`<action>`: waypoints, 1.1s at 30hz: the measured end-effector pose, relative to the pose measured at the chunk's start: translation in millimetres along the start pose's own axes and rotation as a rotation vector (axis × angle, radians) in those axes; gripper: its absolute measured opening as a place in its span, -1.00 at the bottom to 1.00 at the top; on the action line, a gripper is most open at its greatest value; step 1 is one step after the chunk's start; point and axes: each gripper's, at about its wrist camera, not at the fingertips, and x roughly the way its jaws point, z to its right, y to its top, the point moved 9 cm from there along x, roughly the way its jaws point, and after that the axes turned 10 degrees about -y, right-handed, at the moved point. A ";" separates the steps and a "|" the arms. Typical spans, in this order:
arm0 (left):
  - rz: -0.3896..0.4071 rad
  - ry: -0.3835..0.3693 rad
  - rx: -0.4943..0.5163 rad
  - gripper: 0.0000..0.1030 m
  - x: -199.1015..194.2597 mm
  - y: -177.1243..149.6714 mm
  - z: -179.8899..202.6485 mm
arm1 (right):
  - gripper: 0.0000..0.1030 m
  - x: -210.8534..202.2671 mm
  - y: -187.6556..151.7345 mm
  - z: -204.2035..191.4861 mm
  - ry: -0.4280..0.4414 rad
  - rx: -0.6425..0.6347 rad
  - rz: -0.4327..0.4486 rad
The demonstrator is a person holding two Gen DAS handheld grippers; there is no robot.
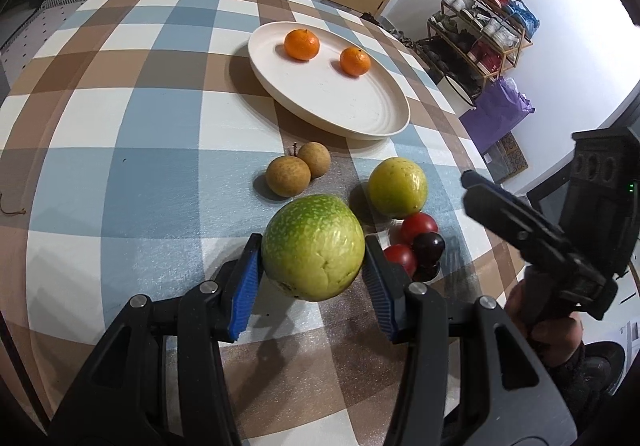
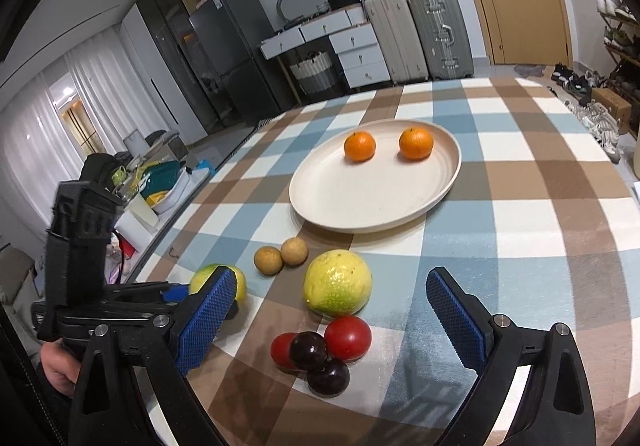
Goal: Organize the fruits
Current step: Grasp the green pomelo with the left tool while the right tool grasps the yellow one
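My left gripper [image 1: 313, 264] is shut on a large green guava [image 1: 313, 246], both blue pads against its sides, just above the checked cloth. A second yellow-green guava [image 1: 397, 187] lies beyond it, with two brown longans [image 1: 298, 168] and a cluster of red tomatoes and dark cherries [image 1: 420, 242]. A cream plate [image 1: 360, 118] holds two oranges [image 1: 302, 44]. My right gripper [image 2: 332, 310] is open and empty, low over the tomatoes and cherries [image 2: 320, 346], with the loose guava [image 2: 337, 283] ahead. The held guava [image 2: 240, 278] shows partly behind its left finger.
The table's right edge runs close to the fruit cluster. A shoe rack [image 1: 480, 34] and purple bag [image 1: 500, 110] stand on the floor beyond it. Suitcases [image 2: 420, 34], drawers and a fridge [image 2: 224, 58] line the far wall.
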 end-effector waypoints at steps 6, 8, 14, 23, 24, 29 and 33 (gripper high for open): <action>0.004 -0.005 -0.015 -0.11 -1.8 -0.1 -5.0 | 0.89 27.9 -6.1 0.3 -0.004 0.007 -0.077; 0.006 -0.003 -0.017 -0.11 -2.2 -0.1 -6.0 | 0.89 34.2 -6.0 1.4 -0.006 0.012 -0.088; 0.005 -0.020 -0.012 -0.11 -3.7 3.4 -2.8 | 0.89 46.1 -7.4 -1.4 0.002 0.003 -0.111; -0.002 -0.034 -0.021 -0.11 -0.9 13.0 -0.6 | -0.02 60.2 -14.8 -2.6 0.041 -0.002 -0.152; -0.002 -0.033 -0.022 -0.11 -0.4 14.8 -1.1 | -0.01 60.7 -15.2 -1.8 0.056 0.005 -0.153; 0.002 -0.037 -0.021 -0.11 0.2 24.7 -0.1 | -0.02 55.2 -11.7 -1.8 0.098 0.018 -0.127; 0.006 -0.041 -0.011 -0.11 0.8 33.5 4.7 | -0.02 42.0 -2.5 -5.4 0.122 0.002 -0.077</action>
